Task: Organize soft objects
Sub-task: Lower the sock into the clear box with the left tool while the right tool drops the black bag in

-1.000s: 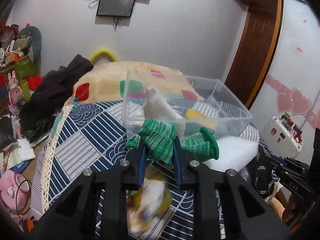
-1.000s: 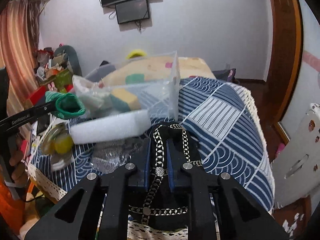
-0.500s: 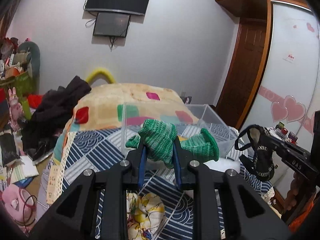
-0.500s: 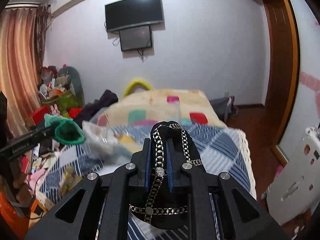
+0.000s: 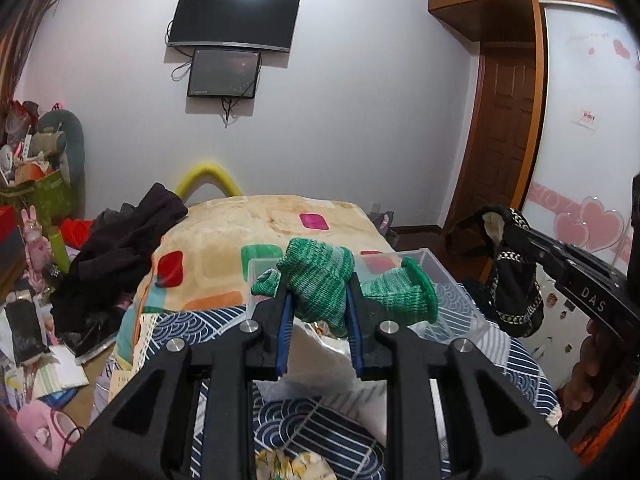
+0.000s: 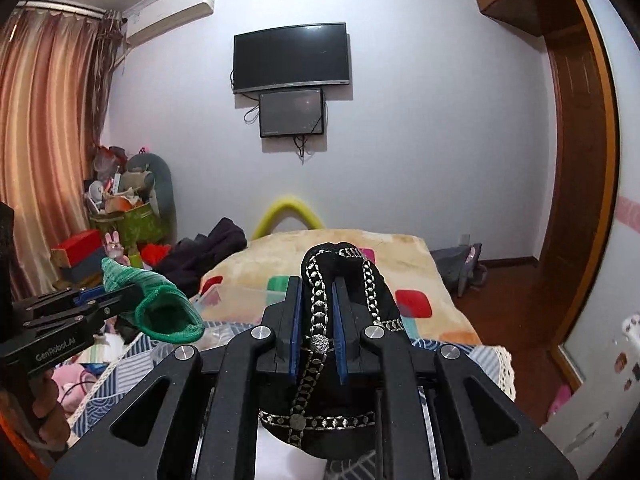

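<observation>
My left gripper (image 5: pixel 318 292) is shut on a green knitted glove (image 5: pixel 320 280) and holds it up above the bed; it also shows in the right wrist view (image 6: pixel 156 300). My right gripper (image 6: pixel 316 292) is shut on a black cloth piece with silver chain trim (image 6: pixel 340 280), lifted in the air; it hangs at the right in the left wrist view (image 5: pixel 512 280). A clear plastic box (image 5: pixel 452 284) stands on the blue patterned bedspread (image 5: pixel 320 432) below both grippers, partly hidden by the glove.
A white foam block (image 5: pixel 316 364) lies in front of the box. A yellow printed cloth (image 5: pixel 292 466) lies near the bed's front edge. A blanket with coloured squares (image 5: pixel 240 240) and dark clothes (image 5: pixel 120 248) lie beyond. Clutter covers the floor at the left.
Both grippers have risen well above the bed with their loads; the box and foam block have dropped low in both views. The grips have not changed.
</observation>
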`<state>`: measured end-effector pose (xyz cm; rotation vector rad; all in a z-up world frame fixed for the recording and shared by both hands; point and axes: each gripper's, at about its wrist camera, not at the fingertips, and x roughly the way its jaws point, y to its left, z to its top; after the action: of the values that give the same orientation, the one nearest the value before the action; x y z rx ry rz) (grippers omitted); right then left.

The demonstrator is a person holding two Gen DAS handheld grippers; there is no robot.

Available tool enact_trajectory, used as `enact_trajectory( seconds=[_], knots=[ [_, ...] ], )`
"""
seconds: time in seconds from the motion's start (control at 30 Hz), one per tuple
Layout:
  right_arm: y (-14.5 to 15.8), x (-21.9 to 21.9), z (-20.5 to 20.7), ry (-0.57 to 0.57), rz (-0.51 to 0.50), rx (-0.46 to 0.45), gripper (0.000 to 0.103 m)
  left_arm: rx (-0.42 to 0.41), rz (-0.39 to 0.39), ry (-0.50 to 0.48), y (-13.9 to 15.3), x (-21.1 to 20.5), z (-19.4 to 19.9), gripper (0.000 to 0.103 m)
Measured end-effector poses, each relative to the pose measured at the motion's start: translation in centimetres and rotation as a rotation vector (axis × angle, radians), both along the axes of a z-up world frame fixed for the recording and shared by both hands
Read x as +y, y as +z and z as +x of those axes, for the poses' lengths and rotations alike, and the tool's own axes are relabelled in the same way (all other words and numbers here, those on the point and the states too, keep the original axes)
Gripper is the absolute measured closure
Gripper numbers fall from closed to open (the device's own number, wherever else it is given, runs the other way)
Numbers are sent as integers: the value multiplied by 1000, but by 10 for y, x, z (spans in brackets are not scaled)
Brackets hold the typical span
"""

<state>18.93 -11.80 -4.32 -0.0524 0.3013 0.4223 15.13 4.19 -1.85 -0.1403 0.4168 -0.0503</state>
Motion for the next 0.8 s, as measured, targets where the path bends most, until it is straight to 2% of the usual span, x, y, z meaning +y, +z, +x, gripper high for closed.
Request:
enact_trajectory(
  seconds=[0.17, 0.37, 0.6, 0.8],
  knots=[
    [-11, 2, 19, 10, -19, 39, 91, 36, 7, -6, -9, -2, 20, 80],
    [-30, 4, 36, 8, -63, 117, 91, 130, 31, -29, -31, -9, 43, 80],
    [-46, 7, 50, 18, -106, 212, 91, 171, 44, -30, -44, -14, 56, 79],
    [-53, 18, 52, 19, -192, 242, 90, 214, 58, -44, -52, -18, 64, 78]
  ],
)
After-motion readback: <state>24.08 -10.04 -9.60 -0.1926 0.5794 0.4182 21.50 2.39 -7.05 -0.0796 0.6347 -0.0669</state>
